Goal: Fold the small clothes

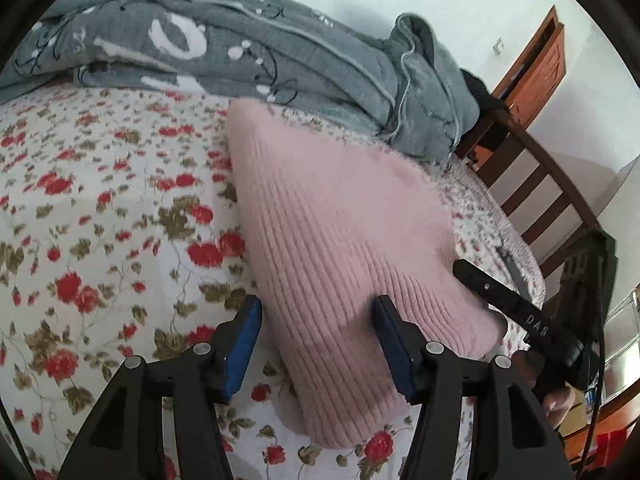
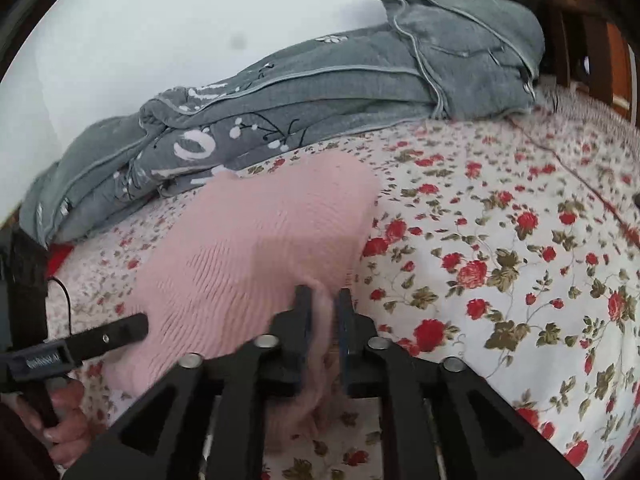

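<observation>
A pink ribbed knit garment (image 1: 340, 248) lies folded on the floral bed sheet (image 1: 100, 220). My left gripper (image 1: 318, 344) is open, its blue-padded fingers straddling the garment's near left edge without pinching it. My right gripper (image 2: 325, 312) is shut on a fold of the pink garment (image 2: 260, 240) at its near right corner; cloth bunches between the fingers and hangs toward the camera. The right gripper also shows at the right of the left wrist view (image 1: 500, 292), and the left gripper at the left of the right wrist view (image 2: 80, 344).
A crumpled grey quilt (image 1: 280, 52) with white and black print lies along the far side of the bed, against a white wall. A dark wooden headboard (image 1: 532, 184) and a brown door (image 1: 540, 64) stand at the right.
</observation>
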